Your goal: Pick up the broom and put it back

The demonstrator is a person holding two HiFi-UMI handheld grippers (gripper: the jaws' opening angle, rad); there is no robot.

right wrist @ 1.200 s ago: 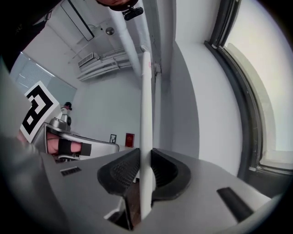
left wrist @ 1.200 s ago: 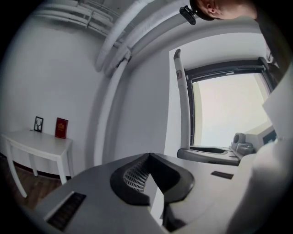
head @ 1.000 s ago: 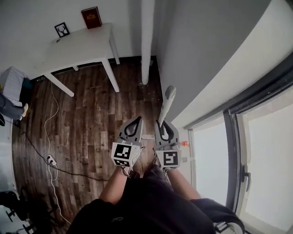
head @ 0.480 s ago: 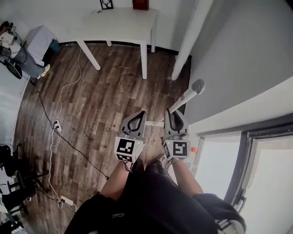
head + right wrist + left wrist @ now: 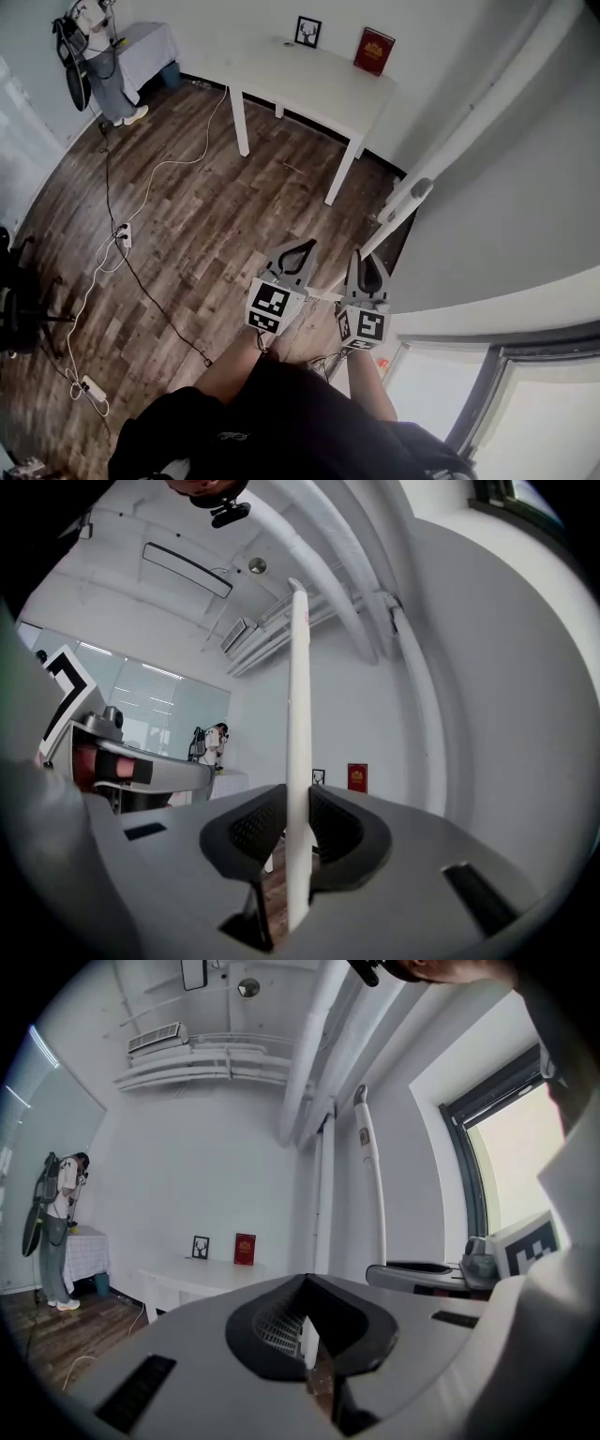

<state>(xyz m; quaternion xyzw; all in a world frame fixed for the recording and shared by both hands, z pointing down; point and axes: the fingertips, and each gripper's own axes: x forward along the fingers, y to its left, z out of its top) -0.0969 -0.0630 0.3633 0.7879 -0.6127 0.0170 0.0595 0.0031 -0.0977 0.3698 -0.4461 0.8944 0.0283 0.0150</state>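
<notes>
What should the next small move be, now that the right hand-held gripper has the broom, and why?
Probably carry it toward the grey wall without loosening the grip. The right hand-held gripper is shut on the broom handle, which stands nearly upright and appears clear of the wall, so it is not yet put back. The left hand-held gripper is shut and empty.

The person wears a black top [image 5: 281,422], and the grey left gripper [image 5: 304,245] and right gripper [image 5: 362,258] have black ribbed pads [image 5: 246,832] and black-and-white marker cubes [image 5: 274,307] at their six o'clock ends.
</notes>
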